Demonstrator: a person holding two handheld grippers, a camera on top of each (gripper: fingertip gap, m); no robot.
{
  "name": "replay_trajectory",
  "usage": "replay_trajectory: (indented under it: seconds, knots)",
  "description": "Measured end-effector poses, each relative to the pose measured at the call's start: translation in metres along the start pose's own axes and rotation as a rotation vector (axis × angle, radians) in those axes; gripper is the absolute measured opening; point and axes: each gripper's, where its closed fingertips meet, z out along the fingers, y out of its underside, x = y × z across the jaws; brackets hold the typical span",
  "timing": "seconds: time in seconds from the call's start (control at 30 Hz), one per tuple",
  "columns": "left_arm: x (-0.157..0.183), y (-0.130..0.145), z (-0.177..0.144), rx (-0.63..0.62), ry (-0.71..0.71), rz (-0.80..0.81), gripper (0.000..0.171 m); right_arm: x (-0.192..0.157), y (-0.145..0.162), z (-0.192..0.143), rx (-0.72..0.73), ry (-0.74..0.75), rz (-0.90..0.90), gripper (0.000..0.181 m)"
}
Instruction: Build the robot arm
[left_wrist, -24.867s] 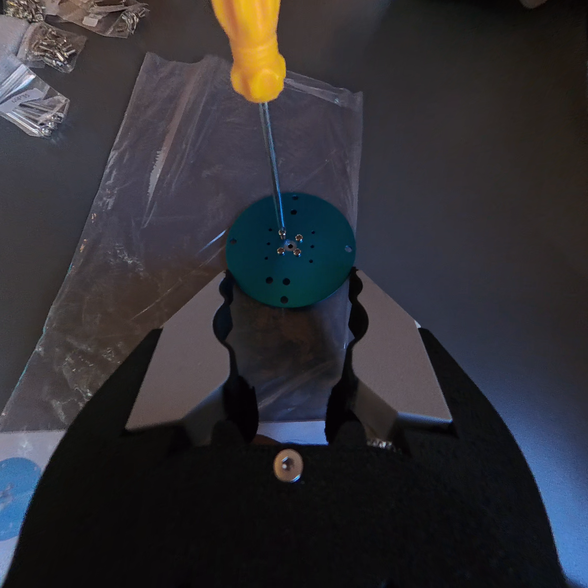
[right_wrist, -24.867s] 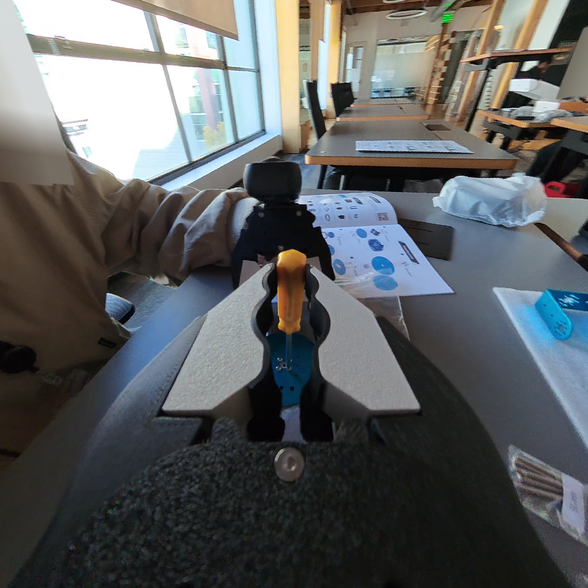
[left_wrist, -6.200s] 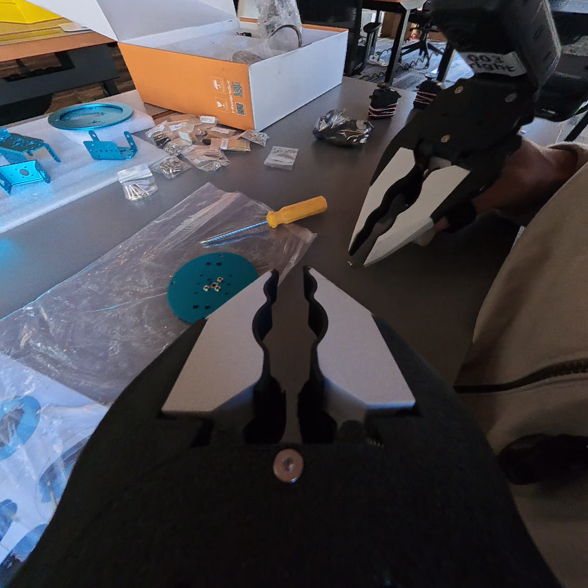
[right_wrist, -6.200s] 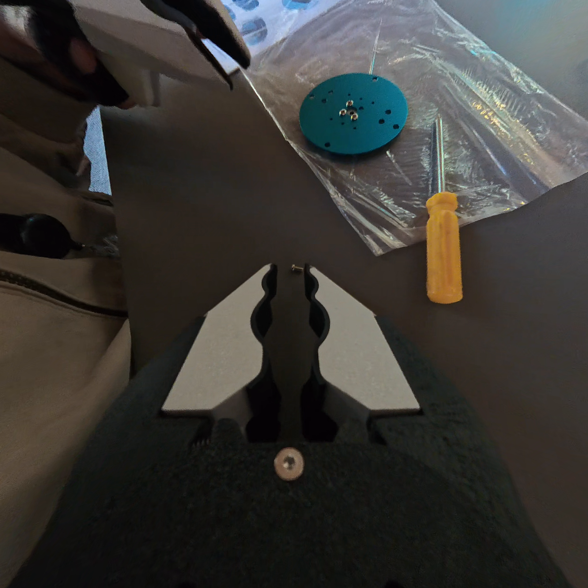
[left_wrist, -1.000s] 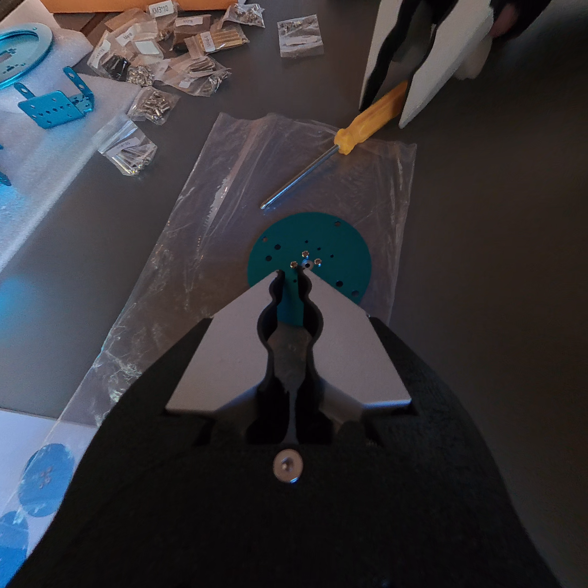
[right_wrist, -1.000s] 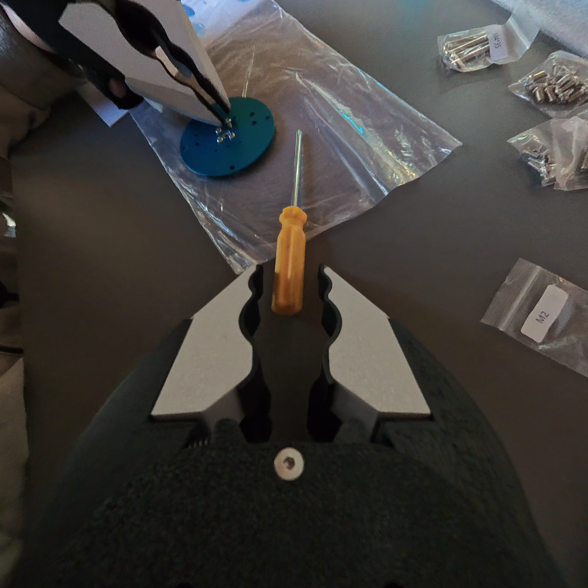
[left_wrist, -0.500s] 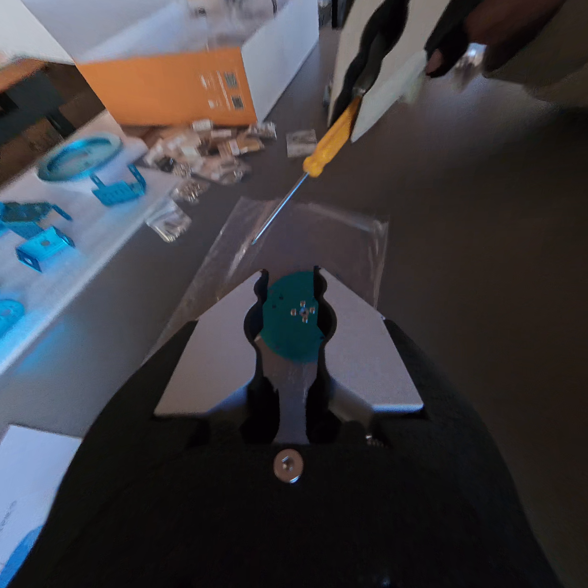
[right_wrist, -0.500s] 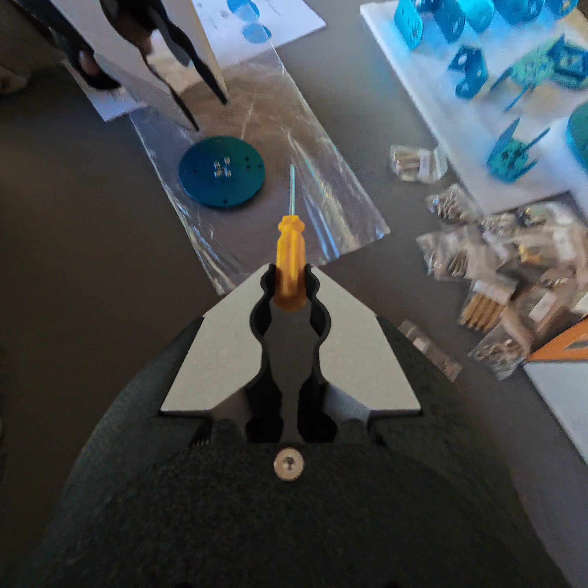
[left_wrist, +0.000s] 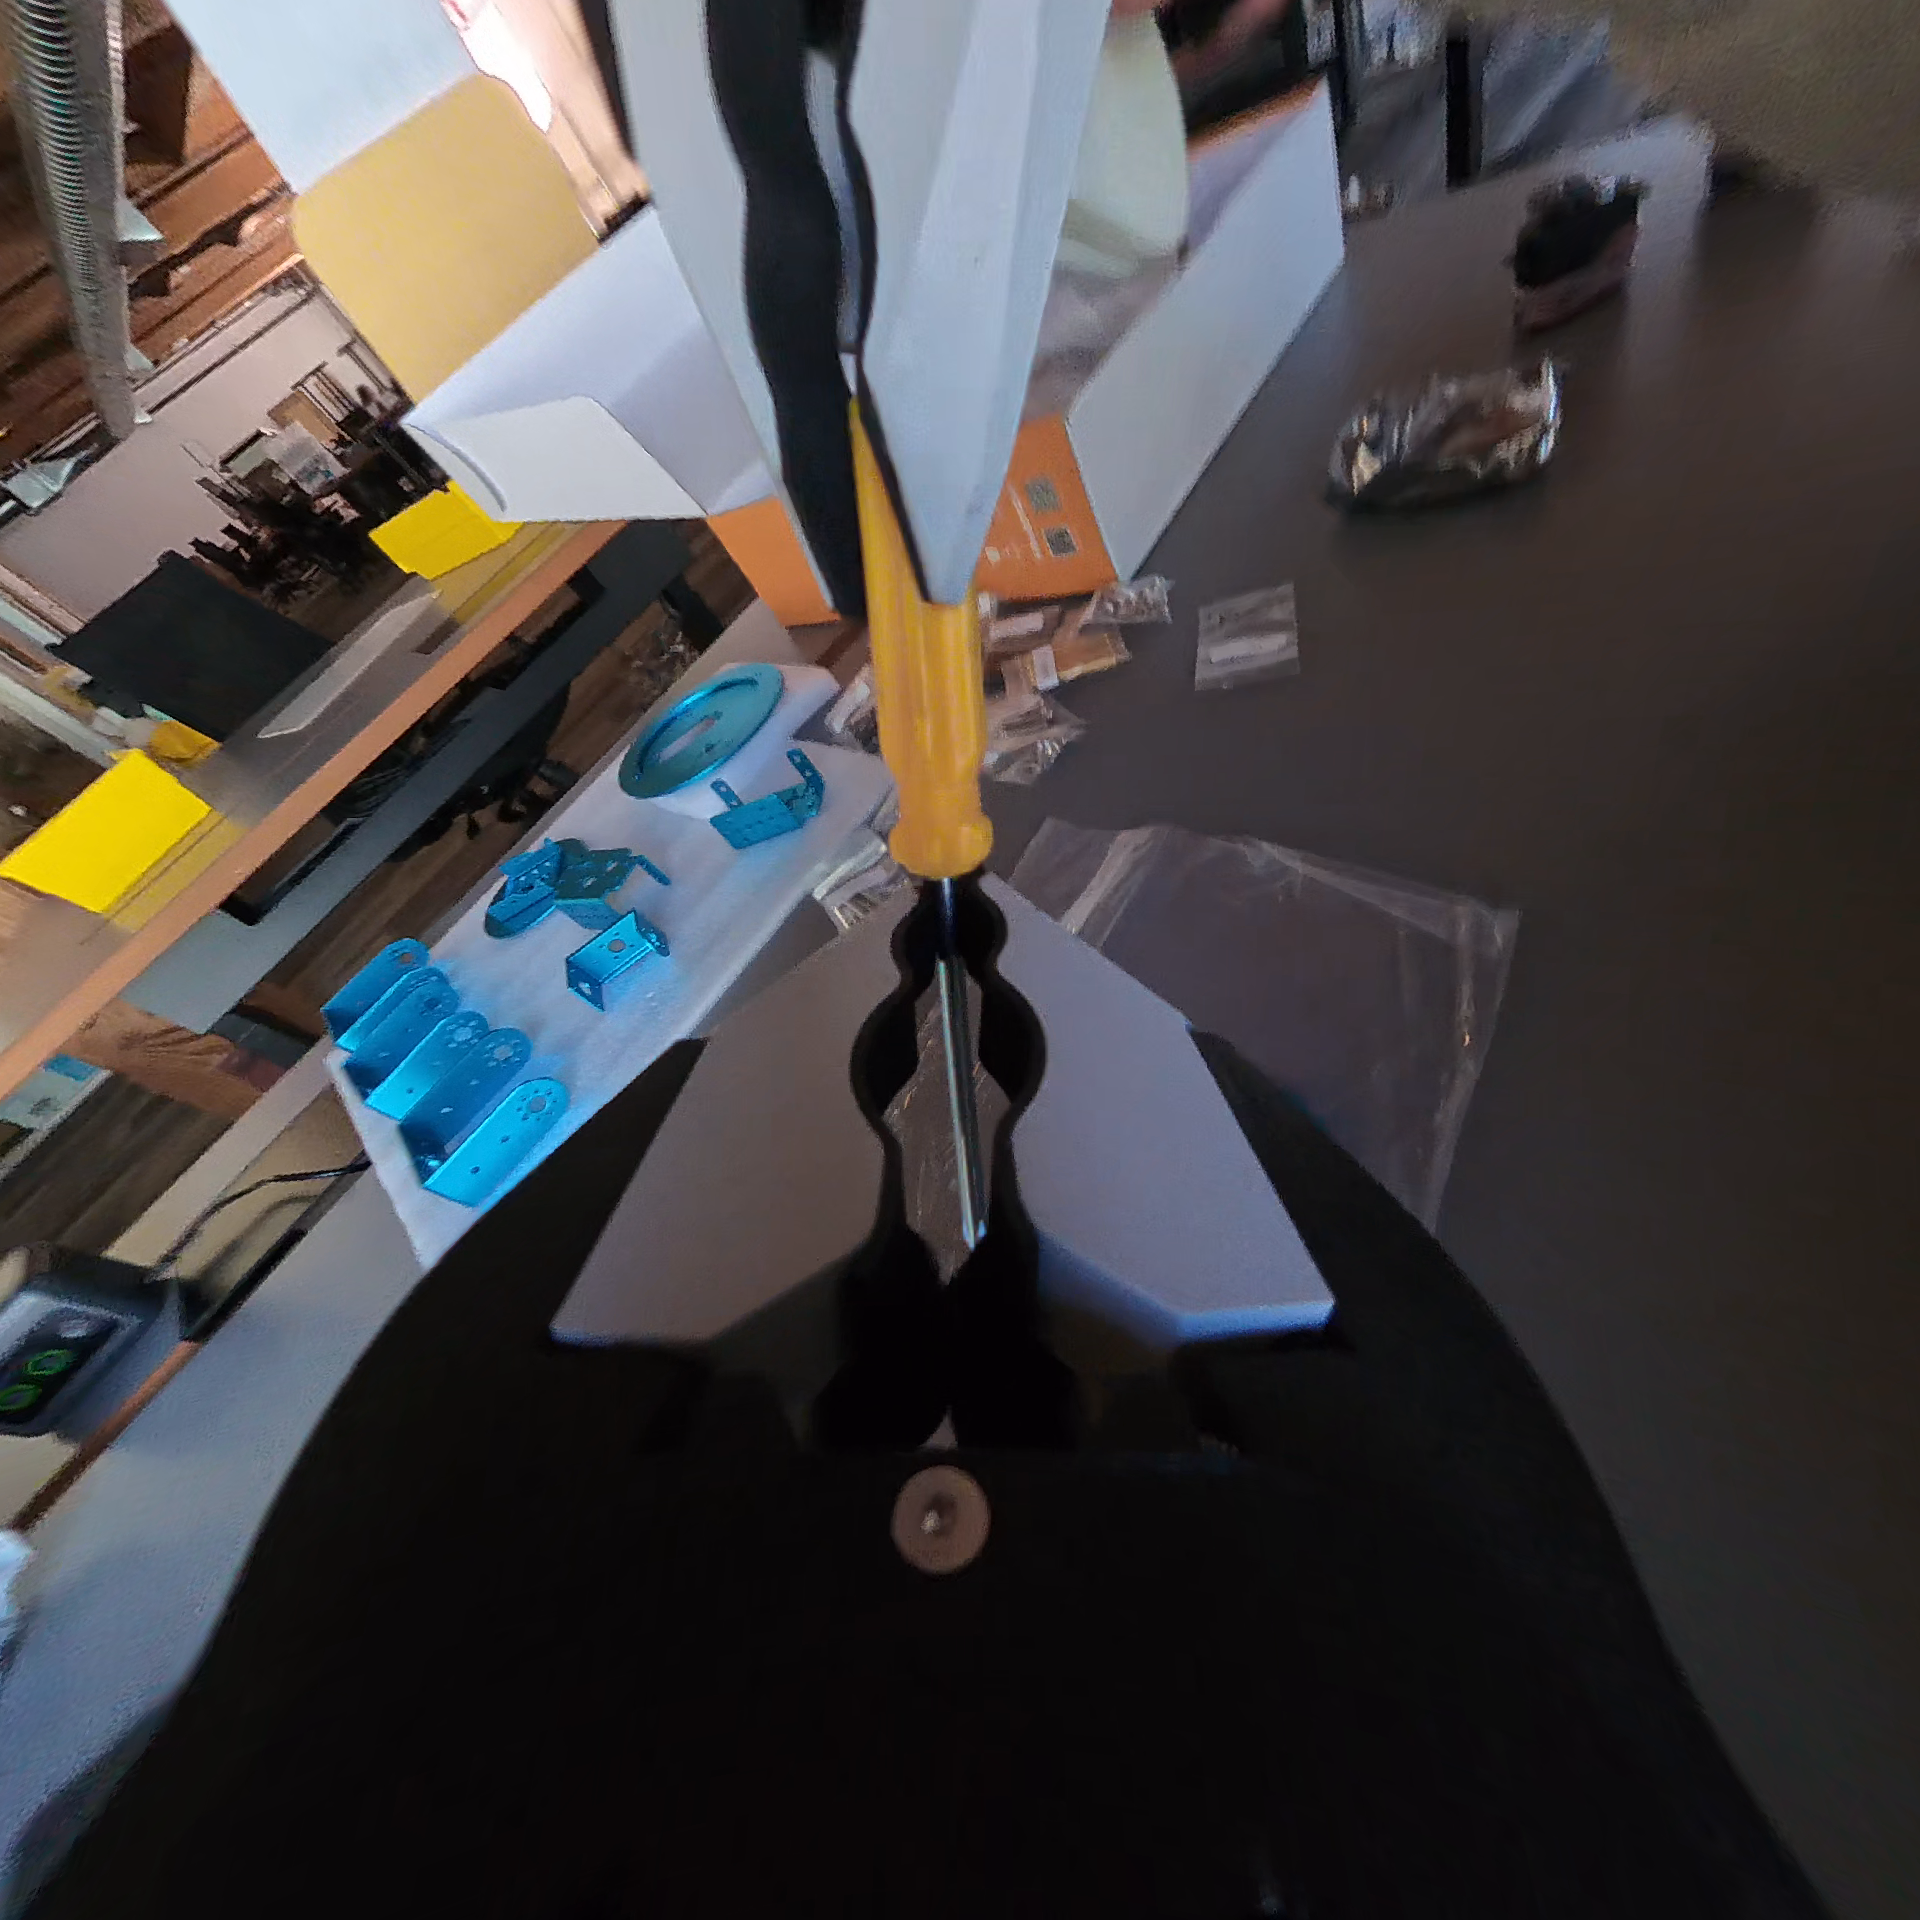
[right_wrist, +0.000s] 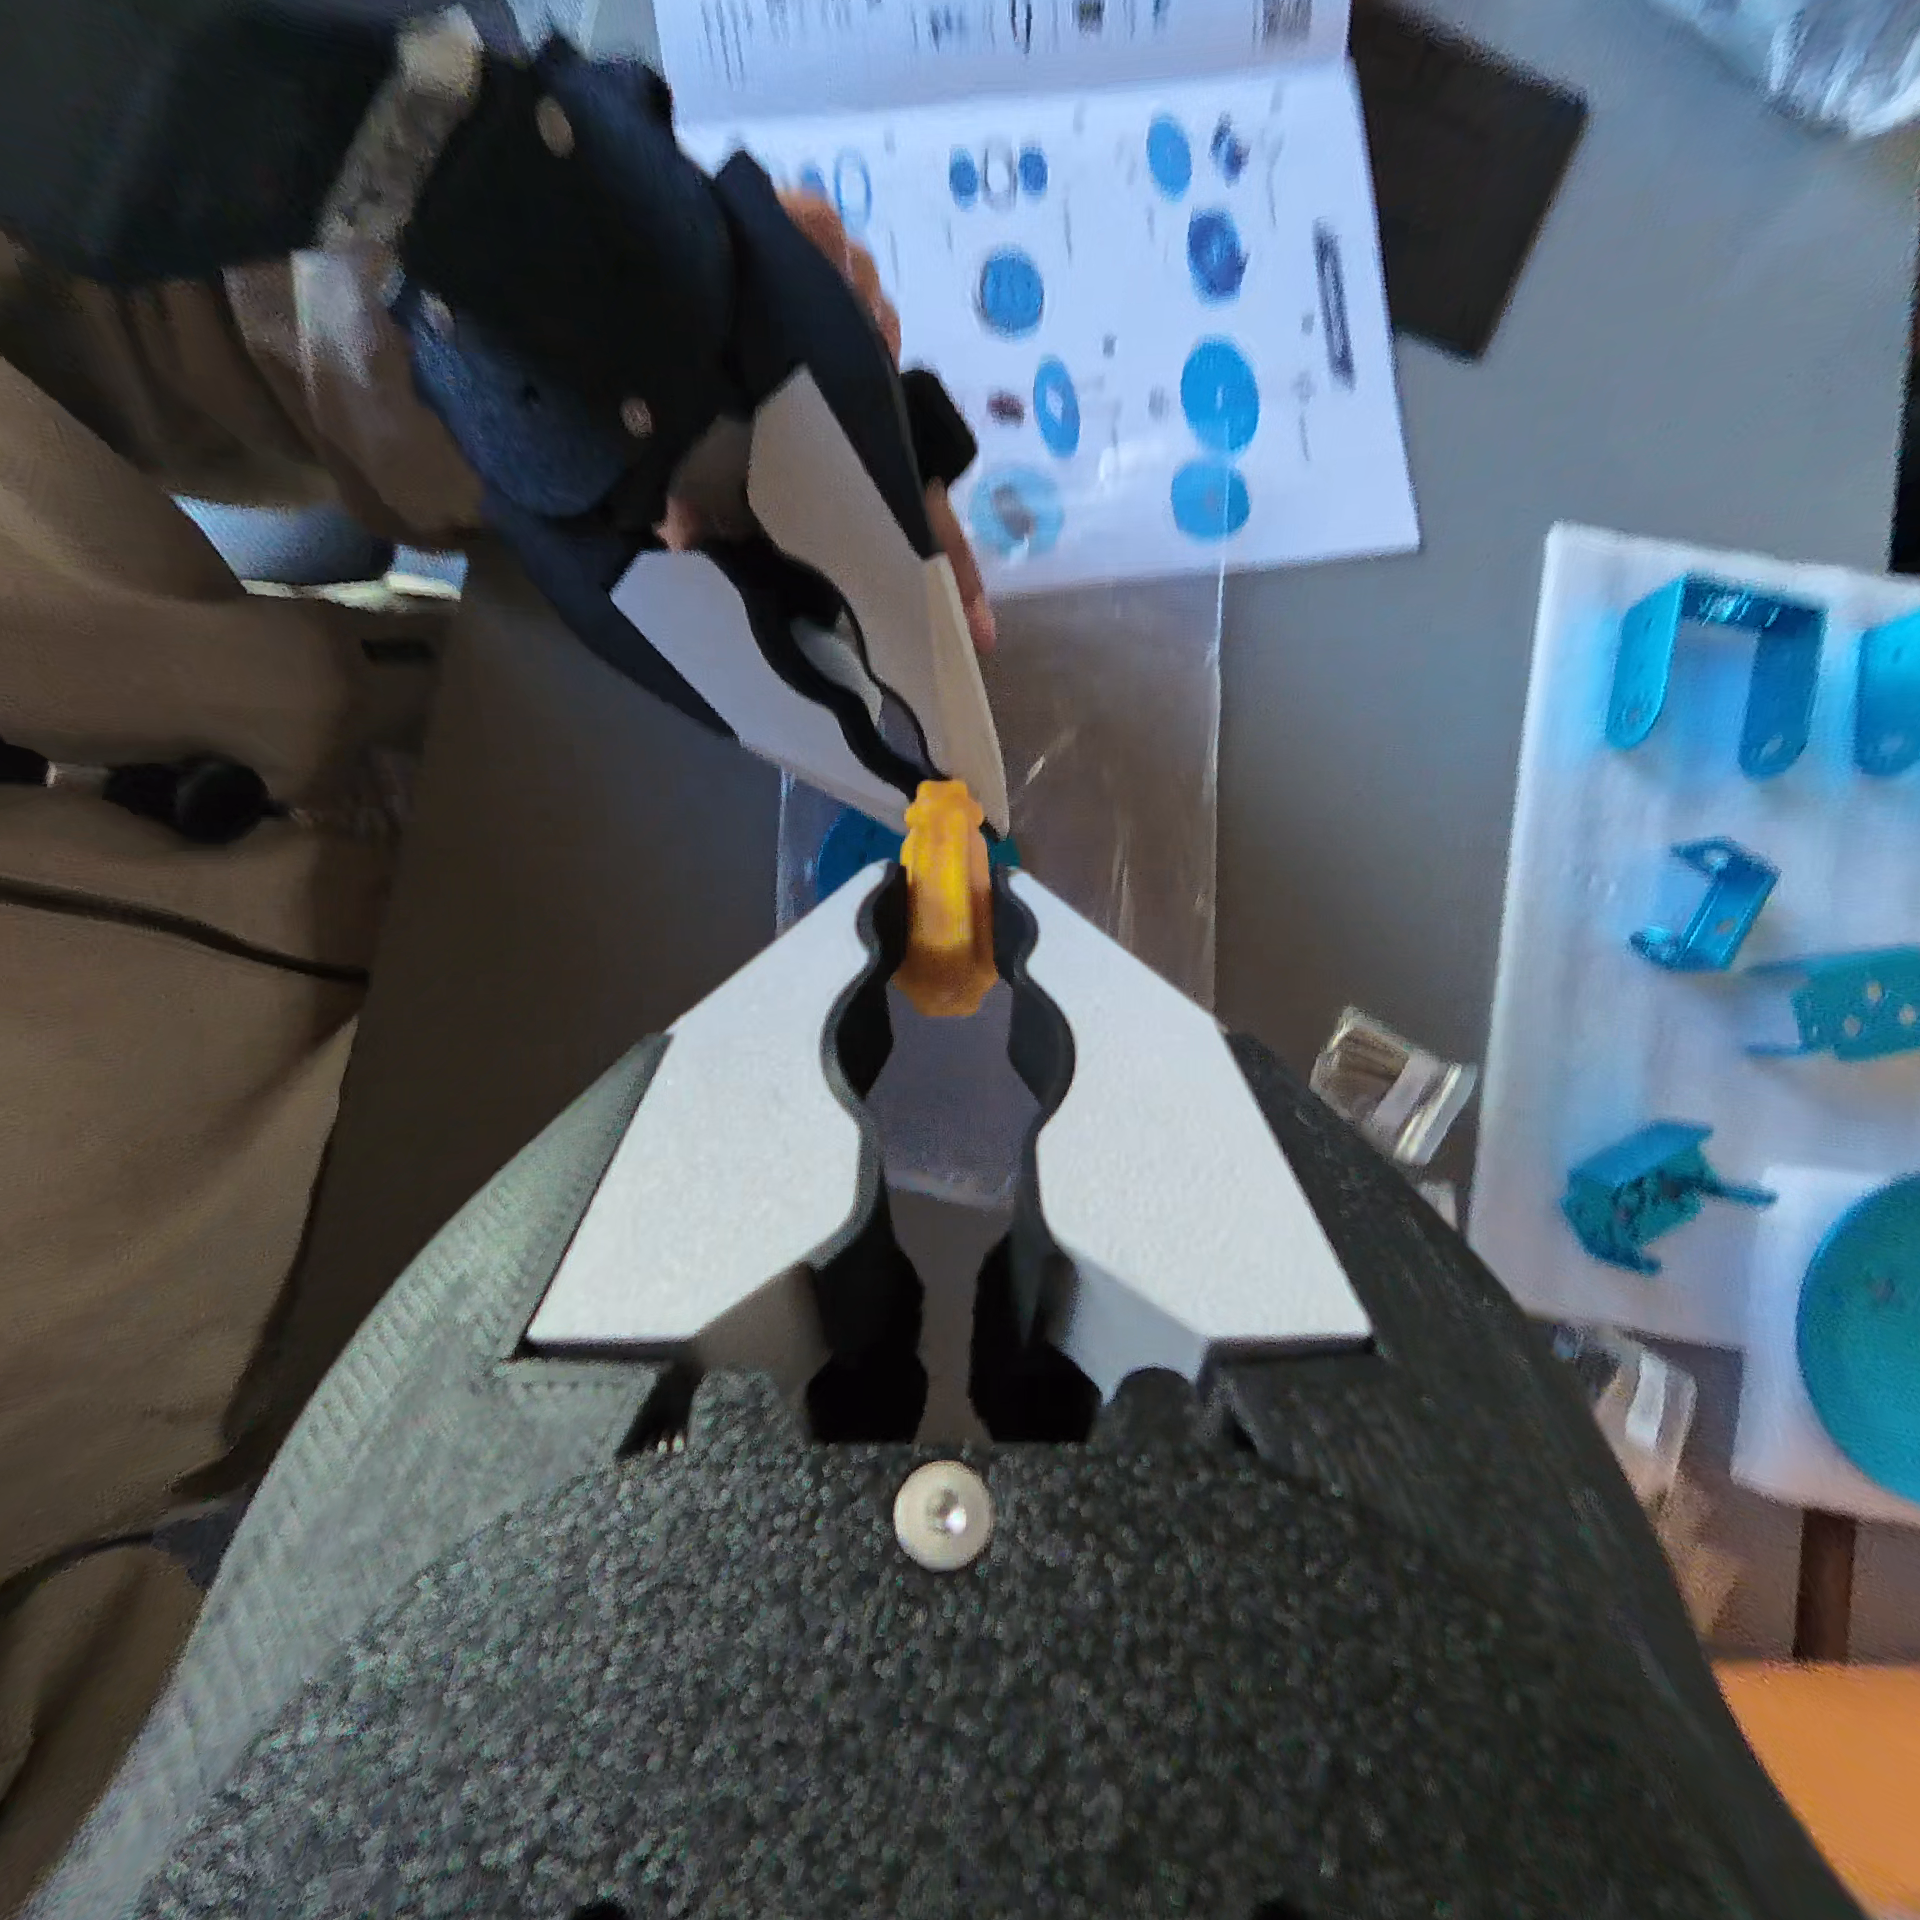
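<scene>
right gripper jaws clenched on the yellow screwdriver; its shaft hangs between the left gripper's parted jaws.

Screwdriver — off the table, now upright in right hand-held gripper

The right gripper clamps the yellow screwdriver handle between its fingertips above a clear plastic bag, facing the left gripper, with blue metal brackets on white foam at right.
</scene>
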Motion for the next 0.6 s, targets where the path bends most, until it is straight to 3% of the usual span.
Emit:
replay_trajectory:
  seconds: [0.07, 0.17, 0.27, 0.33, 0.4, 0.47, 0.53, 0.6]
  knots:
    - [-0.006, -0.005, -0.004, 0.081, 0.027, -0.11, 0.003, 0.004, -0.02, -0.005, 0.167, -0.019, -0.051, 0.012]
    - [-0.025, -0.008, -0.01, 0.199, 0.042, -0.278, 0.003, 0.014, -0.045, -0.015, 0.54, -0.037, -0.062, 0.042]
    - [-0.032, -0.022, -0.024, 0.345, 0.123, -0.409, 0.003, 0.015, -0.051, -0.005, 0.807, -0.165, -0.044, 0.046]
    - [-0.031, -0.029, -0.031, 0.41, 0.179, -0.46, 0.003, 0.006, -0.053, 0.012, 0.815, -0.316, 0.016, 0.06]
    - [-0.03, -0.027, -0.029, 0.405, 0.194, -0.488, 0.003, -0.001, -0.065, 0.008, 0.907, -0.42, 0.034, 0.053]
    - [-0.028, -0.027, -0.028, 0.401, 0.195, -0.479, 0.003, 0.0, -0.072, 0.005, 0.96, -0.429, 0.01, 0.04]
    - [-0.025, -0.026, -0.027, 0.398, 0.209, -0.491, 0.003, 0.002, -0.071, 0.01, 0.934, -0.405, -0.016, 0.019]
    - [-0.026, -0.023, -0.024, 0.387, 0.203, -0.514, 0.004, 0.007, -0.068, 0.013, 0.891, -0.379, -0.017, 0.015]
